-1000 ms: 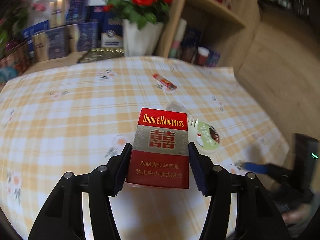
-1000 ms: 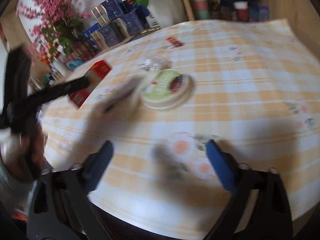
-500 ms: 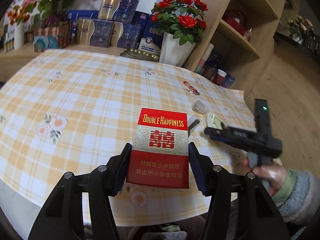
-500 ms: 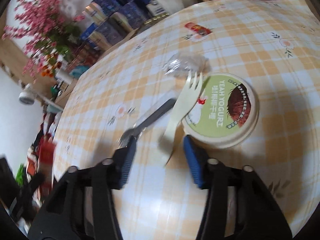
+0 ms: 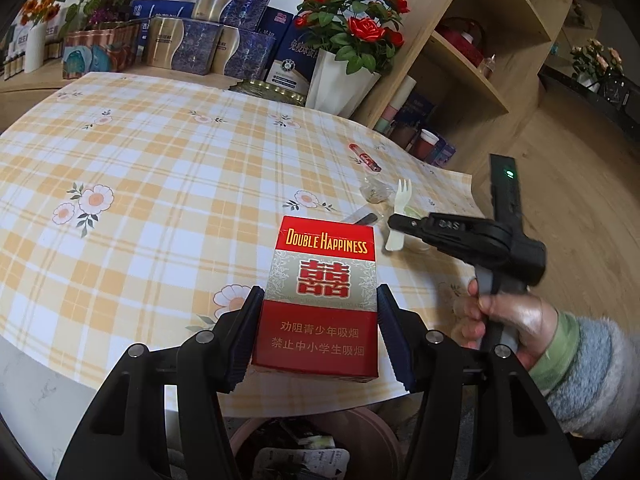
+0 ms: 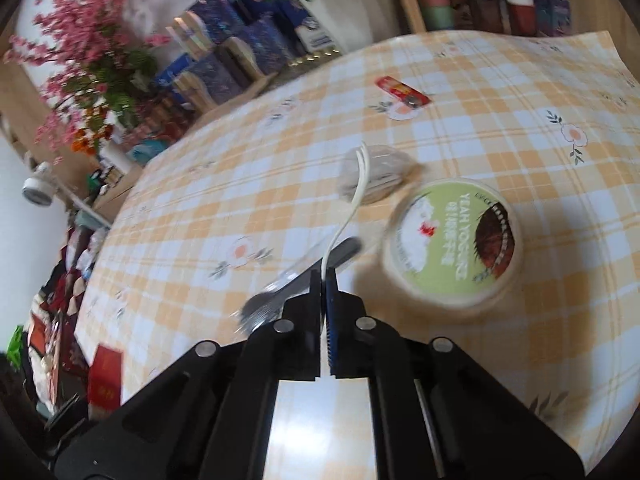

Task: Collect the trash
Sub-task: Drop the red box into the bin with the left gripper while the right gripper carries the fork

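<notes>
The left gripper [image 5: 320, 332] is clenched on the cigarette pack [image 5: 322, 300], upright between its fingers; the right gripper [image 6: 324, 280] pinches the plastic fork [image 6: 358, 196], beside the yogurt cup [image 6: 452, 236].

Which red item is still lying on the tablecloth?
The small flat red wrapper at the far side; the red Double Happiness pack is clamped in the left claw.

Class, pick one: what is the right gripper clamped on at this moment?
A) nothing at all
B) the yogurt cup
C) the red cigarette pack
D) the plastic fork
D: the right gripper is shut on the handle of the pale plastic fork, while the yogurt cup sits on the tablecloth beside it.
</notes>
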Available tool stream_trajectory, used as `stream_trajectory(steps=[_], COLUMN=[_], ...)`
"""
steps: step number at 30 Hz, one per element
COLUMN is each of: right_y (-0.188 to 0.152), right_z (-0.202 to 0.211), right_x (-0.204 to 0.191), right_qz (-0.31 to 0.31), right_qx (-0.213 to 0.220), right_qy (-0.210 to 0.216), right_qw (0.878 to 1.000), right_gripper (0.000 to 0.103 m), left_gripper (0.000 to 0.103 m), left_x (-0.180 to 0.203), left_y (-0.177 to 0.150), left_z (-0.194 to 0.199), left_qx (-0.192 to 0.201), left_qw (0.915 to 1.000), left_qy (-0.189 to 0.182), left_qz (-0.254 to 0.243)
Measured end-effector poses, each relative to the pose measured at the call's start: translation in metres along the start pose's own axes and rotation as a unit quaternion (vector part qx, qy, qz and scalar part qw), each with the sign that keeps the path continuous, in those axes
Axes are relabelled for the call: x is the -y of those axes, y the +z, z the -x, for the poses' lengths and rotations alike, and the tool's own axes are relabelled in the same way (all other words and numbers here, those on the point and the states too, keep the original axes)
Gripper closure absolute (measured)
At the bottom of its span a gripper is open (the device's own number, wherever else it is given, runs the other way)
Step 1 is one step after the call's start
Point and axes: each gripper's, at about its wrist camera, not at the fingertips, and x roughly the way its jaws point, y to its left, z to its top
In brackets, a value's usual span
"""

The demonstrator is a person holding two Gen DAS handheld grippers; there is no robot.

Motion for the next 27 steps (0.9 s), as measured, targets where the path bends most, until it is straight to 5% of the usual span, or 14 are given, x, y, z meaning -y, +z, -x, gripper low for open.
stream_trajectory(steps=[8,22,27], right_y=[-0.051,-0.140,-0.152], right_z=[0.066,0.173,0.185], right_x=[0.005,0.008,0.006], right_qz=[-0.020,0.054,0.057], right_qx=[0.018,0.064,0.072], right_qy=[0.040,-0.007,0.001], right_qw=[0.999,0.996,0.996], right_gripper=[0.097,0.097,0.097], left_gripper=[0.048,0.048,0.048], left_x=[0.018,0.055,0.068], left_y=[-0.005,-0.060,-0.078], left_z=[0.027,0.072,0.076], left_qx=[0.016,0.006,0.014], left_qw=[0.9998,0.9993,0.9953], left_qy=[0.000,-0.001,0.014], left_qz=[-0.010,-0.038,-0.095])
